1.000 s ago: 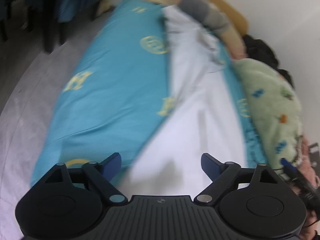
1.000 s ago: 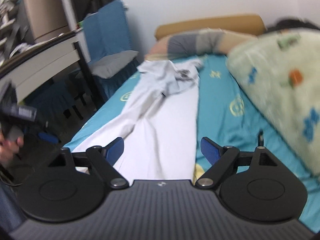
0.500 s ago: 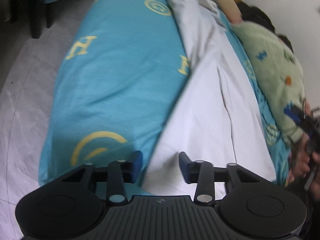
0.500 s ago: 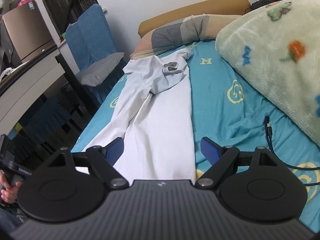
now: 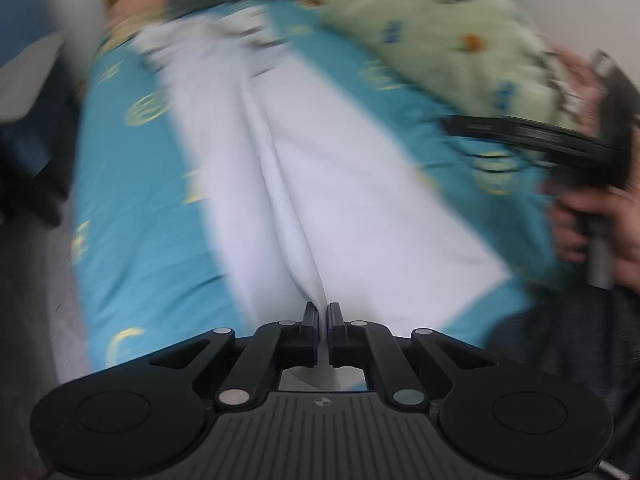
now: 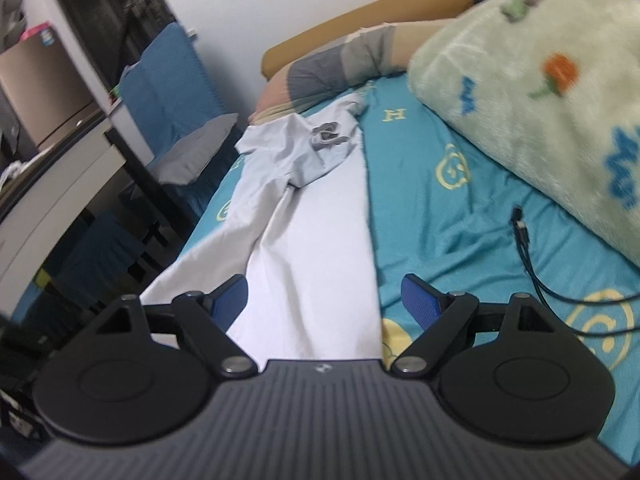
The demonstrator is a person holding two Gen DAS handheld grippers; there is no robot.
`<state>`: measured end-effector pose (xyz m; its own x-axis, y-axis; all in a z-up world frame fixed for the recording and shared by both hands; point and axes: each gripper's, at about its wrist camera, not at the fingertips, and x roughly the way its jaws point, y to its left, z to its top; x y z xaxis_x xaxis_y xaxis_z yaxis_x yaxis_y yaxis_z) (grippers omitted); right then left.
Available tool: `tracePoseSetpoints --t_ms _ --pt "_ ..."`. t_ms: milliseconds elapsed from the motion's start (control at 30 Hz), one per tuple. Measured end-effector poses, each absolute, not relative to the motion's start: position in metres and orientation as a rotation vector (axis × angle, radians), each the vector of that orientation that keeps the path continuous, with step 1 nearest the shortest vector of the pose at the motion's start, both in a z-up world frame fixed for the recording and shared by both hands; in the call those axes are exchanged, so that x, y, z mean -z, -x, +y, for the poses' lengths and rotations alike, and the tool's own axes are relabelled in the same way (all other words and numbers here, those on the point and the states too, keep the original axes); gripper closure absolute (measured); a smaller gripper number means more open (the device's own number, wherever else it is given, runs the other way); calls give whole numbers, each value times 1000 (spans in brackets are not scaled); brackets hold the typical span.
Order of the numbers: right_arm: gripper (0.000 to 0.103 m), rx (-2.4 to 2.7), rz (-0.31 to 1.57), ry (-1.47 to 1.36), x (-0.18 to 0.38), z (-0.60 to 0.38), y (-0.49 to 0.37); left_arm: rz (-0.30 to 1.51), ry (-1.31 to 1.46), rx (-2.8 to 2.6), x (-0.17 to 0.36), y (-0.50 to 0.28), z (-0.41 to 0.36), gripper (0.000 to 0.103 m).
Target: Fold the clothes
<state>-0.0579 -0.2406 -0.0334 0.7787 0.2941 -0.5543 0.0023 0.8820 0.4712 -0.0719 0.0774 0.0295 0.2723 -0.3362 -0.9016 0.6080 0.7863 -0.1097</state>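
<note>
White trousers [image 5: 344,168] lie lengthwise on the teal bed sheet [image 5: 132,216], waistband bunched at the far end near the pillow. My left gripper [image 5: 322,314] is shut on a raised fold of the cloth at the near end, between the two legs; this view is blurred by motion. In the right wrist view the trousers [image 6: 316,248] run away from me, and my right gripper [image 6: 324,294] stands open just above the near end of the right leg, with no cloth pressed between its blue pads. A hand [image 5: 604,224] holds the right tool at the right edge of the left wrist view.
A pale green fleece blanket [image 6: 552,92] is heaped along the right side of the bed. A black cable [image 6: 532,256] lies on the sheet beside it. A striped pillow [image 6: 340,64] and tan headboard [image 6: 360,24] are at the far end. A blue chair [image 6: 168,84] and desk [image 6: 68,184] stand left.
My left gripper has gone from wide open to shut on the trouser cloth, swinging from the bed's left edge to the middle and rolling. The right gripper has barely shifted and stays open.
</note>
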Motion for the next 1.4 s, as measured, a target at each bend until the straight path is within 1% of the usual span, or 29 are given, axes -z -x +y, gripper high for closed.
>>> tracePoseSetpoints --t_ms 167,200,233,300,333,367,400,433,467,500,567,600,733,800,867,933,1033,1067,1100,1133,1167,1200,1233,1267,1300,1400 --pt "18 -124 713 -543 45 -257 56 1179 -243 679 6 90 34 98" --pt "18 -130 729 -574 48 -260 56 1204 -217 681 16 89 28 97" --pt "18 -140 749 -612 52 -264 55 1244 -172 682 27 85 26 93" --pt "18 -165 794 -694 61 -270 57 1309 -72 666 42 79 31 74" --pt "18 -177 817 -730 66 -272 58 1319 -26 643 45 75 36 67" --pt "18 -194 839 -754 70 -272 59 1323 16 607 45 70 44 52" --pt "17 -212 862 -776 73 -271 60 1325 59 571 46 65 52 40" --pt "17 -231 885 -797 77 -271 62 1322 105 536 46 60 62 36" --pt "17 -249 907 -818 81 -271 63 1309 158 501 44 55 74 29" --pt "20 -266 926 -839 85 -269 65 1296 210 463 43 50 86 24" --pt "28 -282 970 -851 90 -264 66 1274 316 361 43 43 112 23" --pt "30 -267 993 -832 92 -261 66 1269 362 310 46 41 124 22" --pt "36 -210 1053 -841 104 -264 68 1279 404 122 56 30 154 22" --pt "43 -196 1076 -841 107 -265 71 1304 434 80 64 26 156 22" --pt "43 -216 1107 -848 106 -260 73 1348 462 77 74 24 152 22" --pt "43 -242 1148 -859 108 -254 76 1394 476 96 83 24 147 25" --pt "43 -257 1193 -837 105 -242 82 1417 449 133 83 29 139 27" --pt "43 -254 1206 -831 104 -238 85 1429 447 149 82 32 137 36" --pt "43 -256 1220 -814 103 -233 88 1442 445 161 82 36 134 51" --pt "43 -261 1234 -795 101 -227 90 1450 427 168 81 39 131 58" --pt "44 -253 1235 -750 98 -222 92 1449 397 173 79 42 128 74" --pt "56 -242 1233 -699 94 -217 94 1446 375 178 77 45 125 93" --pt "67 -231 1230 -649 91 -211 96 1436 373 182 73 46 124 98" --pt "92 -218 1229 -620 88 -208 97 1421 382 186 69 48 125 100" --pt "95 -213 1220 -611 85 -208 98 1402 396 191 64 49 127 101" --pt "95 -228 1151 -618 63 -216 101 1292 475 207 36 57 139 101"
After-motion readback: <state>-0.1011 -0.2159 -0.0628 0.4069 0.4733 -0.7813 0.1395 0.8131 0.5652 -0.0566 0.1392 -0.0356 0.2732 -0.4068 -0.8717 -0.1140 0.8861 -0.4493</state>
